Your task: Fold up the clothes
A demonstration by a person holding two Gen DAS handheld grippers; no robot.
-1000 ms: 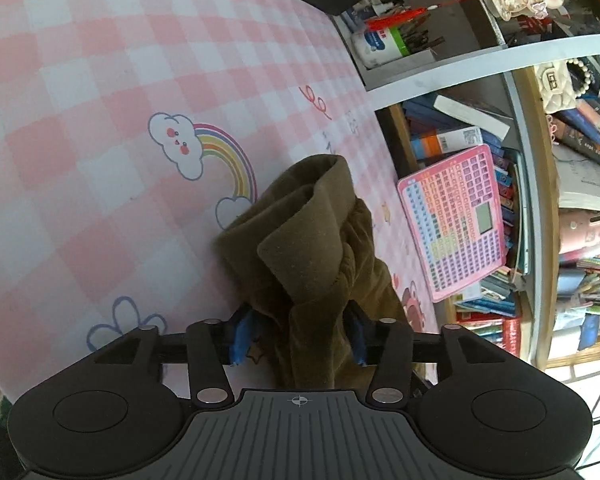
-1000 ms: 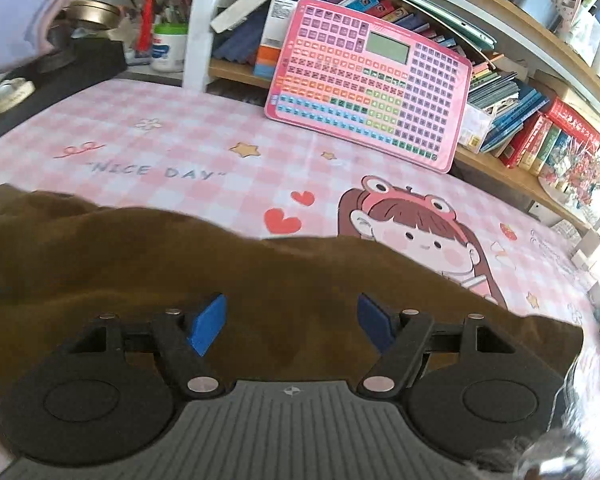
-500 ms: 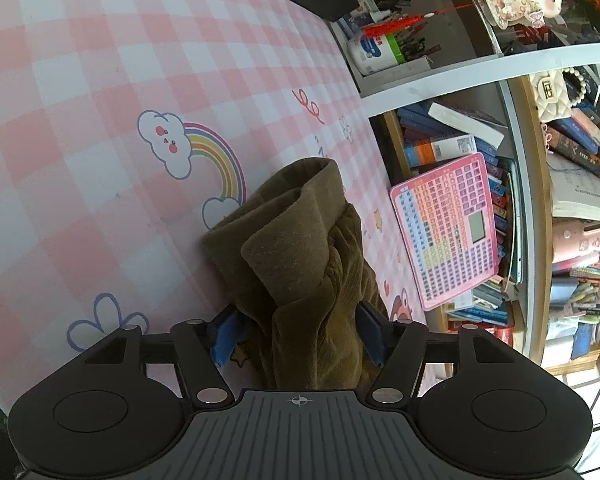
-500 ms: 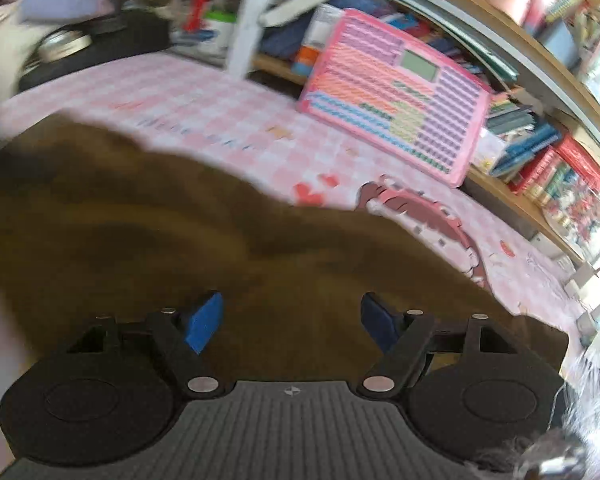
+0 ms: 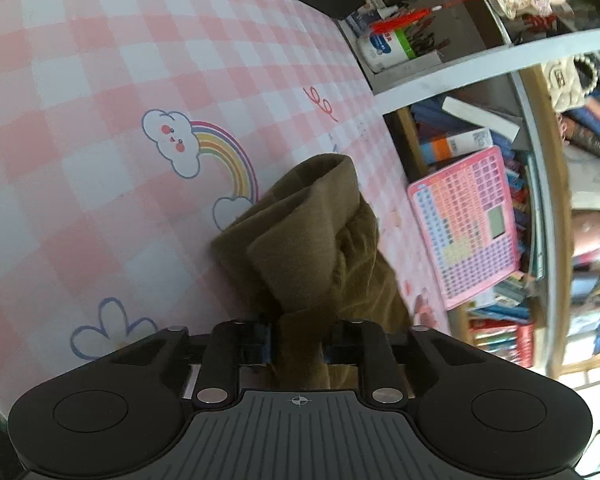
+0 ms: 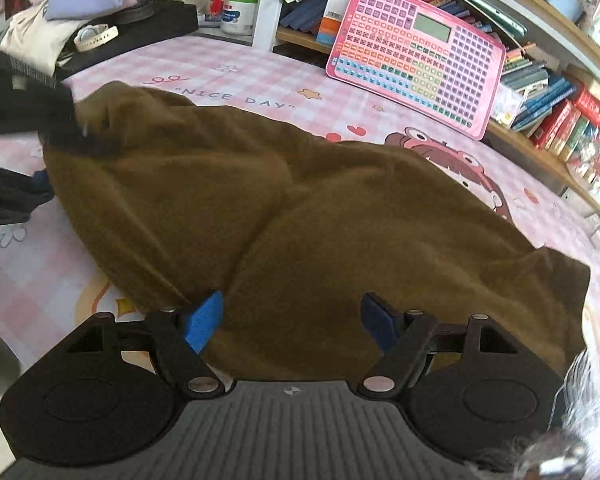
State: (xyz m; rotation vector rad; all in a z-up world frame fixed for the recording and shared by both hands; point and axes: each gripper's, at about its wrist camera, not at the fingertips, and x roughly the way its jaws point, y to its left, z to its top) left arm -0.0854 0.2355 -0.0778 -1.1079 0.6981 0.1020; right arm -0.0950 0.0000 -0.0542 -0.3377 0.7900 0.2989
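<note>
Garment (image 6: 300,200) on tablecloth (image 6: 260,68), toy keyboard (image 6: 416,52) behind, seemingly against bookshelf (image 6: 540,60)

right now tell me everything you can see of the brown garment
The brown garment is one olive-brown piece of soft, fleecy-looking cloth, rumpled and bunched, not yet folded flat. It lies spread on the pink checked mat. The left gripper is shut on a gathered end, which rises in thick folds. The right gripper is open, its blue pads over the cloth near the edge.

A child's room at home: pink checked mat (image 6: 260,68) with cartoon prints, crowded bookshelves (image 6: 548,76), a pink toy keyboard (image 6: 416,52), a pen pot (image 6: 240,14).
</note>
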